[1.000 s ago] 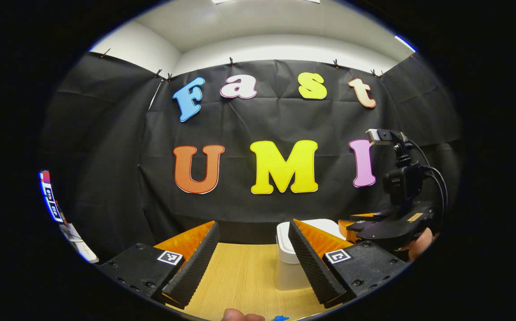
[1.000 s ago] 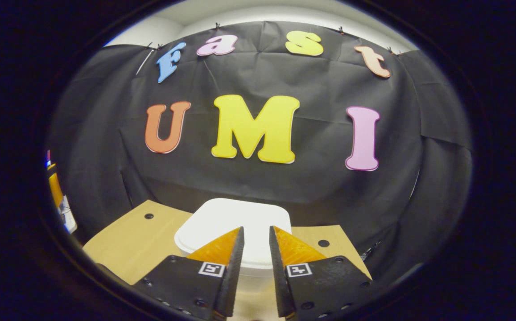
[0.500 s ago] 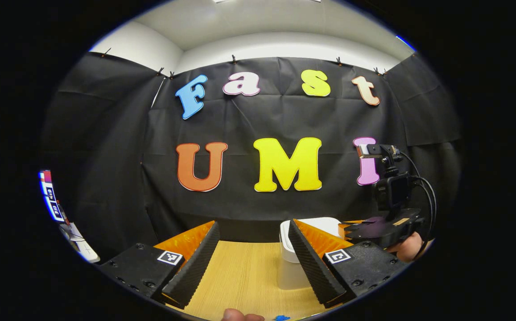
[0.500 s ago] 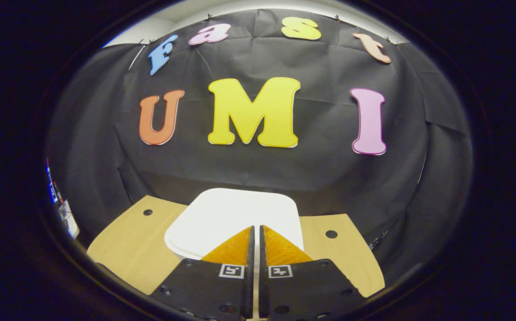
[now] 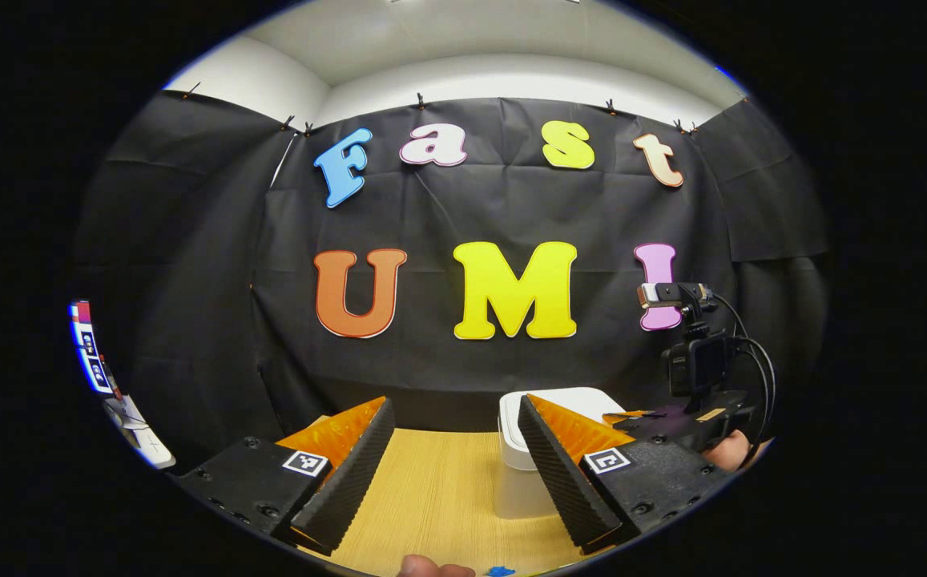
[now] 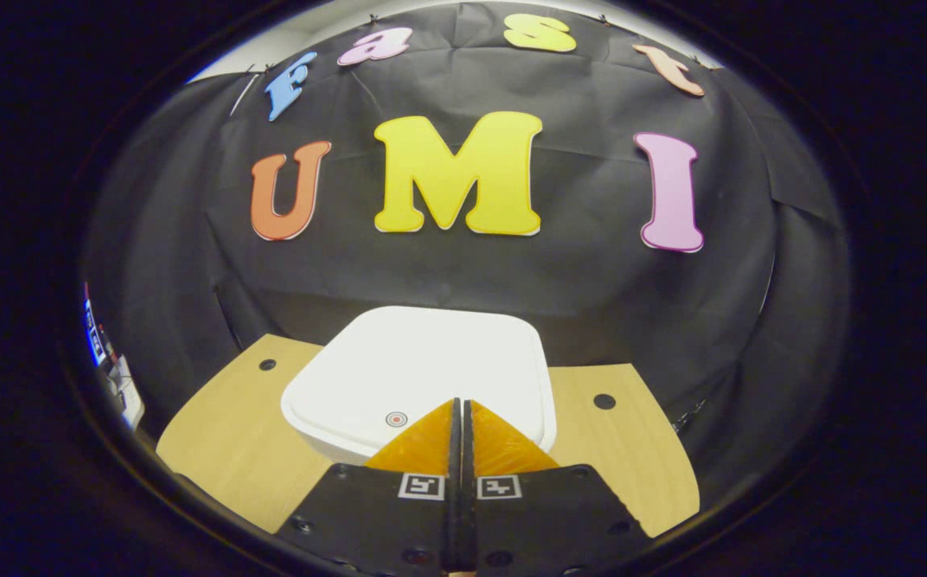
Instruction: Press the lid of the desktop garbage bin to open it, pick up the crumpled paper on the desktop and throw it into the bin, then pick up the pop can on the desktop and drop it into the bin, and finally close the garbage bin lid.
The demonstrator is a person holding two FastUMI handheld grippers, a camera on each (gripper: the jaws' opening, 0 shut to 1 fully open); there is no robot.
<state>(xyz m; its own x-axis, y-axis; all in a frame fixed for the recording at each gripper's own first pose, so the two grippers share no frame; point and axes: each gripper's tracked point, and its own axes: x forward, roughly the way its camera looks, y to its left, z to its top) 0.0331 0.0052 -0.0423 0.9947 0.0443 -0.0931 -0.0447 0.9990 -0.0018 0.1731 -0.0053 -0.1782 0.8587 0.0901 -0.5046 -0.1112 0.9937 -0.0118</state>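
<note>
The white garbage bin (image 5: 521, 473) stands on the wooden desk, its lid (image 6: 423, 373) down. A small round mark (image 6: 396, 418) sits near the lid's front edge. My right gripper (image 6: 458, 405) is shut with nothing between its fingers, its tips just above the lid's front part, right of the mark. In the left gripper view that same gripper (image 5: 631, 417) hovers over the bin top, a hand (image 5: 726, 453) holding it. My left gripper (image 5: 457, 417) stands open over the desk, the bin just behind its right finger.
The wooden desk (image 6: 231, 433) has round holes (image 6: 604, 400) either side of the bin. The black cloth wall hangs close behind the bin. A fingertip (image 5: 431, 567) and a small blue scrap (image 5: 500, 571) show at the bottom edge of the left gripper view.
My right gripper has shut its fingers and come down and forward over the bin lid. The left gripper has stayed nearly still and open.
</note>
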